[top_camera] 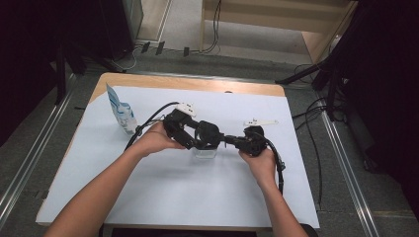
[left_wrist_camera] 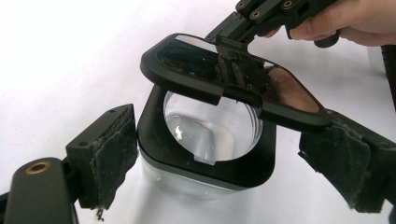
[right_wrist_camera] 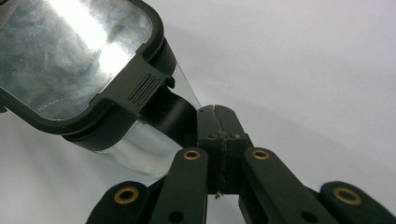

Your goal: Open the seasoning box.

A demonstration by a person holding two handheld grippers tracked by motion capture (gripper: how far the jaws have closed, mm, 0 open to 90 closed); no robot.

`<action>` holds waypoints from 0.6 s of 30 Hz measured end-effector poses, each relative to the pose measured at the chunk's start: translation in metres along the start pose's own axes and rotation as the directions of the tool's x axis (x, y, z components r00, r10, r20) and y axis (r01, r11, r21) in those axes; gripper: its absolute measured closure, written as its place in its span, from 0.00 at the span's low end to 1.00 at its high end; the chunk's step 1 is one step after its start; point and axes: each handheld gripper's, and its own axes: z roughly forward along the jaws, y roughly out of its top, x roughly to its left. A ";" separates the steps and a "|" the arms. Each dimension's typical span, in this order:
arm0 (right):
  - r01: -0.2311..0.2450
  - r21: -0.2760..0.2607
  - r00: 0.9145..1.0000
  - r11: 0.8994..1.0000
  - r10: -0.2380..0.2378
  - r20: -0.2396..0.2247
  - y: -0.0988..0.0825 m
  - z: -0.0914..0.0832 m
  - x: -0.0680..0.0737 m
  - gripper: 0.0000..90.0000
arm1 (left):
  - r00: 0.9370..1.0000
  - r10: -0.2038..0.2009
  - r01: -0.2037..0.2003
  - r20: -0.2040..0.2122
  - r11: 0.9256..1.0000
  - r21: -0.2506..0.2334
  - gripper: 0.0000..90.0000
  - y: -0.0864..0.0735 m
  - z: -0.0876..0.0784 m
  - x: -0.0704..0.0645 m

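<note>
A clear square container [top_camera: 205, 153] with a black rim [left_wrist_camera: 154, 140] stands mid-table on the white sheet. Its black-framed clear lid [left_wrist_camera: 187, 79] tilts up over the round mouth. My left gripper [left_wrist_camera: 229, 161] is open around the container: the left pad [left_wrist_camera: 112, 154] touches the rim and the right pad [left_wrist_camera: 345, 168] stands apart from it. My right gripper [right_wrist_camera: 217, 121] is shut, nothing visible between its jaws. Its tips rest against the raised lid [right_wrist_camera: 84, 51], showing through the pane in the left gripper view. From the high view, the two grippers [top_camera: 205, 138] [top_camera: 227, 140] meet over the container.
A blue-and-white pouch [top_camera: 121, 111] stands upright at the sheet's far left. The white sheet [top_camera: 197, 197] covers most of the wooden table [top_camera: 188, 83]. Cables trail from both grippers, and one loops beside the right hand [top_camera: 281, 170].
</note>
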 end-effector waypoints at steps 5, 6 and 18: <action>0.002 0.003 1.000 1.000 -0.002 -0.001 0.000 0.000 0.000 1.00 | 0.999 -0.003 0.004 0.033 1.000 -0.019 0.20 -0.001 -0.008 0.001; 0.002 0.003 1.000 1.000 -0.002 -0.001 0.000 0.000 0.000 1.00 | 0.999 -0.003 0.004 0.033 1.000 -0.019 0.25 -0.001 -0.008 0.001; -0.003 -0.003 1.000 1.000 0.003 -0.005 0.000 -0.001 0.001 1.00 | 0.998 -0.002 0.004 0.064 0.999 -0.043 0.58 0.000 -0.015 0.002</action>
